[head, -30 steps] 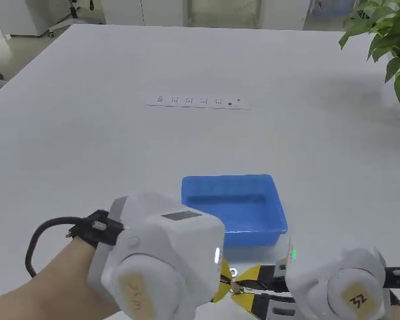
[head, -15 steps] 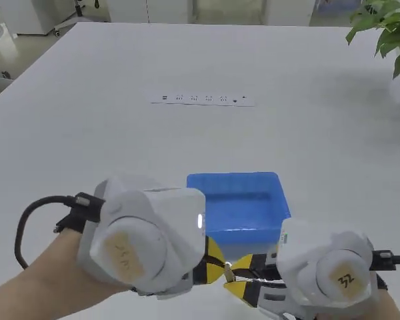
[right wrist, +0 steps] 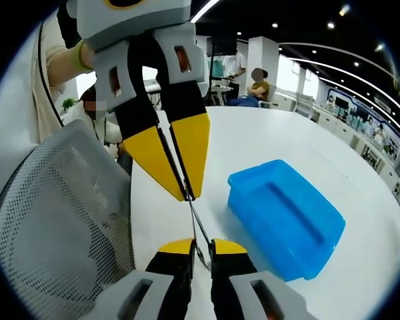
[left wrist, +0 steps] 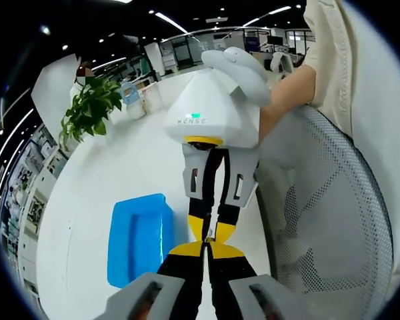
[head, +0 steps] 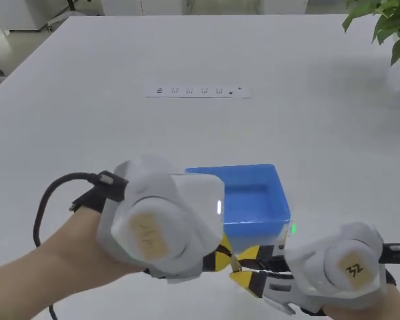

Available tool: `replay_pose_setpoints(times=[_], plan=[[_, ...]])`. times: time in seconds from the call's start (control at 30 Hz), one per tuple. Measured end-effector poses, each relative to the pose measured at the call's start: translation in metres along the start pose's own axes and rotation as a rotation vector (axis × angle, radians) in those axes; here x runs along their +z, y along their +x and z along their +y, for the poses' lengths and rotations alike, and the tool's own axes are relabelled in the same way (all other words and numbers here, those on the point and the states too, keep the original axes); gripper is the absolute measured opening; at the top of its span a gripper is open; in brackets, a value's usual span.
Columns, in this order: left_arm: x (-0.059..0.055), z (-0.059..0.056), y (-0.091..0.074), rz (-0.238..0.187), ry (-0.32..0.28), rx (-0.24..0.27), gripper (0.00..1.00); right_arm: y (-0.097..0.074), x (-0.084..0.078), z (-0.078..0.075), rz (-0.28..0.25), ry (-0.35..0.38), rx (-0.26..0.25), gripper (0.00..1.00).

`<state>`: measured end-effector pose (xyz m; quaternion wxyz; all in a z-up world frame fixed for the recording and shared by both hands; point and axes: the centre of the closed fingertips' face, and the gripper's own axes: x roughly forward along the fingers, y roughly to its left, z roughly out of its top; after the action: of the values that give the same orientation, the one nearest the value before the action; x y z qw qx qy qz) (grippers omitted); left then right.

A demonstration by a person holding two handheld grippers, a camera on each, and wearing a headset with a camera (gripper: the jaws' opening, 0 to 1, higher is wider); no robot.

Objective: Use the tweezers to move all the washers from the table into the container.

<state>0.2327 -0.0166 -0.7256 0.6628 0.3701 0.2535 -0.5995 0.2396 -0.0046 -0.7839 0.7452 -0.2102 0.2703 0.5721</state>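
Thin silver tweezers [right wrist: 195, 223] (straight, needle-slim) near rectangular blue container [right wrist: 287, 215]

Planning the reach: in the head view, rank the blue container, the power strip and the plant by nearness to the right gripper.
1. Blue container, just beyond the right gripper.
2. Power strip, mid-table, farther back.
3. Plant, far right corner.

Blue container [head: 250, 197] on white table [head: 187, 53]; left gripper [left wrist: 203, 250] and right gripper [right wrist: 201, 248] white-bodied, black jaws tipped yellow; tweezers [right wrist: 196, 223] silver; plant [head: 393, 27] green; chair [right wrist: 53, 220] grey mesh; cable [head: 47, 207] black.
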Motion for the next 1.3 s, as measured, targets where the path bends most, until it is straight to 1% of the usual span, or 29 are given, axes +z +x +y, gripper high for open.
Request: replay_pose_setpoints(times=[0.03, 0.13, 0.2, 0.23, 0.27, 0.37, 0.4, 0.5, 0.57, 0.6, 0.63, 0.67, 0.7, 0.73, 0.77, 0.8, 0.83, 0.87, 0.9, 0.93, 0.97, 1.0, 1.03, 1.07, 1.1, 1.13, 1.17, 1.23, 1.3], plan=[[0.002, 0.001, 0.0, -0.008, 0.004, 0.002, 0.0, -0.001, 0.0, 0.0, -0.007, 0.003, -0.002, 0.05], [0.004, 0.001, 0.001, 0.003, 0.017, -0.009, 0.0, -0.001, 0.0, -0.002, -0.019, 0.032, 0.001, 0.05], [0.005, 0.002, 0.002, -0.002, -0.015, -0.036, 0.0, -0.001, 0.001, -0.001, -0.035, 0.104, 0.021, 0.06], [0.006, 0.002, 0.004, -0.004, -0.041, -0.056, 0.0, -0.002, 0.002, 0.001, -0.041, 0.155, 0.046, 0.08], [0.006, 0.004, 0.006, -0.003, -0.053, -0.064, 0.0, -0.002, 0.004, 0.001, -0.046, 0.165, 0.052, 0.1], [0.006, 0.007, 0.012, 0.011, -0.061, -0.095, 0.0, -0.003, 0.006, 0.0, -0.047, 0.132, 0.049, 0.13], [0.007, 0.007, 0.013, 0.011, -0.061, -0.103, 0.0, -0.004, 0.009, -0.001, -0.046, 0.107, 0.034, 0.13], [0.012, 0.009, 0.015, 0.001, -0.075, -0.122, 0.0, -0.005, 0.015, -0.001, -0.049, 0.087, 0.025, 0.12], [0.013, 0.007, 0.016, -0.005, -0.083, -0.137, 0.0, -0.006, 0.014, -0.005, -0.043, 0.071, 0.004, 0.08], [0.013, 0.006, 0.016, -0.006, -0.085, -0.145, 0.0, -0.006, 0.008, -0.003, -0.011, 0.039, 0.026, 0.03], [0.017, 0.008, 0.017, -0.028, -0.105, -0.118, 0.0, -0.004, 0.011, -0.008, -0.042, 0.11, -0.013, 0.03], [0.021, 0.006, 0.017, -0.066, -0.134, -0.12, 0.02, -0.004, 0.01, -0.007, -0.044, 0.12, 0.001, 0.03], [0.027, 0.002, 0.013, -0.113, -0.208, -0.145, 0.09, -0.005, 0.01, -0.009, -0.054, 0.138, 0.01, 0.03], [0.03, 0.002, 0.011, -0.141, -0.251, -0.148, 0.15, -0.006, 0.009, -0.012, -0.056, 0.136, -0.004, 0.02], [0.031, 0.003, 0.009, -0.166, -0.273, -0.138, 0.21, -0.007, 0.008, -0.013, -0.063, 0.146, -0.002, 0.02], [0.031, 0.007, 0.004, -0.202, -0.277, -0.098, 0.28, -0.007, 0.009, -0.013, -0.074, 0.168, 0.003, 0.02], [0.03, 0.008, 0.001, -0.214, -0.292, -0.08, 0.31, -0.007, 0.009, -0.015, -0.089, 0.197, -0.005, 0.02], [0.025, 0.009, -0.004, -0.223, -0.331, -0.055, 0.33, -0.007, 0.009, -0.017, -0.097, 0.207, -0.011, 0.02], [0.022, 0.01, -0.007, -0.233, -0.35, -0.033, 0.35, -0.008, 0.01, -0.02, -0.121, 0.262, -0.014, 0.02], [0.018, 0.011, -0.012, -0.25, -0.386, 0.0, 0.38, -0.008, 0.01, -0.022, -0.138, 0.31, -0.015, 0.02], [0.014, 0.012, -0.015, -0.263, -0.42, 0.025, 0.44, -0.009, 0.01, -0.027, -0.161, 0.367, -0.02, 0.02], [0.012, 0.012, -0.018, -0.282, -0.454, 0.047, 0.49, -0.01, 0.009, -0.03, -0.173, 0.404, -0.026, 0.02], [0.01, 0.012, -0.024, -0.322, -0.506, 0.074, 0.54, -0.011, 0.004, -0.029, -0.163, 0.444, -0.013, 0.02], [0.008, 0.012, -0.027, -0.344, -0.544, 0.091, 0.59, -0.013, 0.006, -0.032, -0.194, 0.453, -0.02, 0.02], [0.005, 0.011, -0.033, -0.378, -0.598, 0.113, 0.61, -0.015, 0.008, -0.033, -0.208, 0.439, -0.023, 0.02], [0.003, 0.01, -0.034, -0.388, -0.613, 0.12, 0.62, -0.017, 0.011, -0.032, -0.225, 0.446, -0.007, 0.02], [-0.002, 0.009, -0.039, -0.407, -0.653, 0.145, 0.64, -0.019, 0.012, -0.032, -0.234, 0.453, -0.005, 0.02], [-0.012, 0.009, -0.045, -0.425, -0.705, 0.201, 0.68, -0.022, 0.015, -0.035, -0.235, 0.458, -0.009, 0.02], [-0.02, 0.009, -0.052, -0.445, -0.755, 0.249, 0.75, -0.026, 0.02, -0.038, -0.239, 0.46, -0.016, 0.02]])
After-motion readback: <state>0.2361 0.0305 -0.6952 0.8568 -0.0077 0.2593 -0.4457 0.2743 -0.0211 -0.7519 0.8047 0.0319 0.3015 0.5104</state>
